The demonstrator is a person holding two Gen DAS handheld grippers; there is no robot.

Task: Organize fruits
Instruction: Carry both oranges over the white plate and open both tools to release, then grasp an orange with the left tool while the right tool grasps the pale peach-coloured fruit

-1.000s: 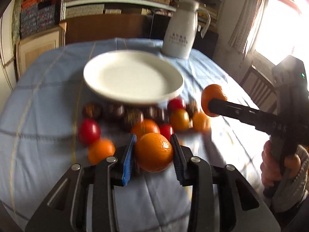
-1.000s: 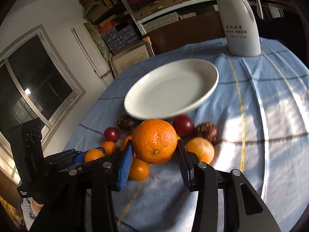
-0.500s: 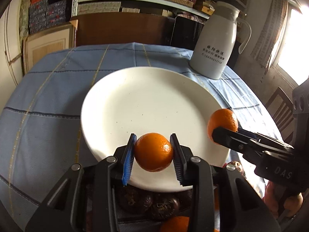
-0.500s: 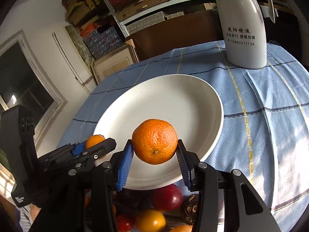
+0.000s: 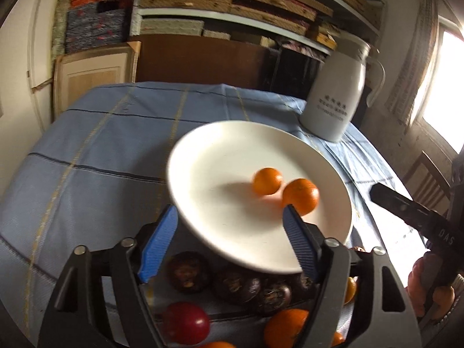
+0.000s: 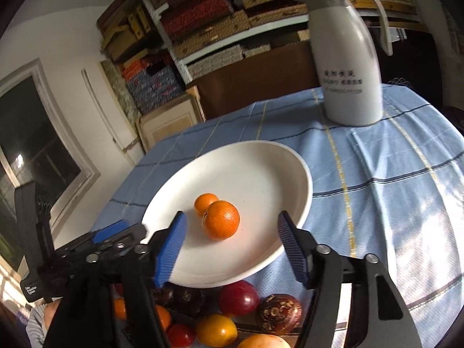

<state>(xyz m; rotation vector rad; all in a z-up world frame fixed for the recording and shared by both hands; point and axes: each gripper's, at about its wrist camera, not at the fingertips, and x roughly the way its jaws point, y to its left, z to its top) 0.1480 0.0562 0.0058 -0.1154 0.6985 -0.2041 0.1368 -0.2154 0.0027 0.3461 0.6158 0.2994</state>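
Two oranges lie side by side on the white plate (image 5: 220, 159) (image 6: 261, 168): one orange (image 5: 266, 180) (image 6: 206, 203) farther in, the other orange (image 5: 300, 196) (image 6: 221, 223) nearer. My left gripper (image 5: 230, 211) hangs over the plate's near rim with its jaws opening and nothing pressed between the blue pads. My right gripper (image 6: 232, 217) is also opening; the nearer orange sits on the plate between its fingers, untouched. Below the plate lies a pile of fruit: dark round ones (image 5: 188, 272), a red one (image 6: 239, 297) and more oranges (image 5: 285, 332).
A white jug (image 5: 333, 101) (image 6: 351, 72) stands on the blue checked tablecloth (image 5: 101, 145) behind the plate, to the right. Stacked shelves and a brown cabinet rise beyond the table. A wooden chair (image 5: 429, 179) stands at the right by a bright window.
Both grippers carried an orange from above the fruit pile to over the plate, then opened. The two oranges now rest on the plate, free of the pads.
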